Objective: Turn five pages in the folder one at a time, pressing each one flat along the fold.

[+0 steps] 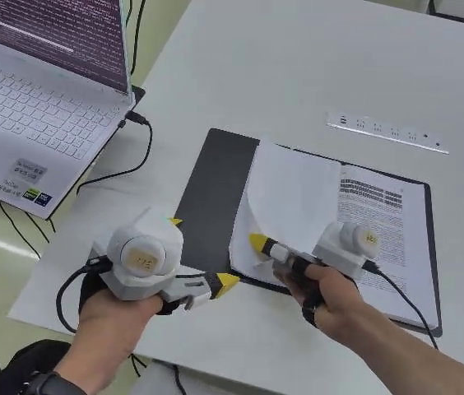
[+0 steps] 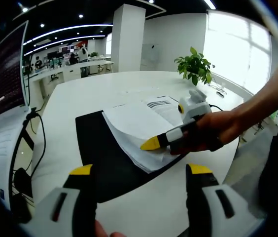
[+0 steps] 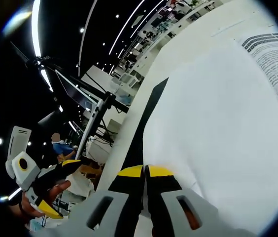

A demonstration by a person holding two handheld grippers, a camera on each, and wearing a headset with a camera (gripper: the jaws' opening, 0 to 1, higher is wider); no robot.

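A black folder (image 1: 207, 193) lies open on the white table. Its right side holds printed pages (image 1: 384, 222). One white page (image 1: 285, 197) is lifted and curls over toward the left cover. My right gripper (image 1: 258, 242) is shut on this page's lower corner, its yellow tips pressed together (image 3: 145, 171). My left gripper (image 1: 200, 251) stands open at the folder's near left corner, with nothing between its yellow-tipped jaws (image 2: 140, 170). In the left gripper view the right gripper (image 2: 151, 143) holds the curled page (image 2: 134, 121) over the black cover (image 2: 97, 148).
An open white laptop (image 1: 43, 82) sits at the far left with a black cable (image 1: 125, 169) running toward the folder. A white power strip (image 1: 388, 132) lies beyond the folder. The table edge (image 1: 92, 329) runs near my left hand. A potted plant (image 2: 194, 66) stands far off.
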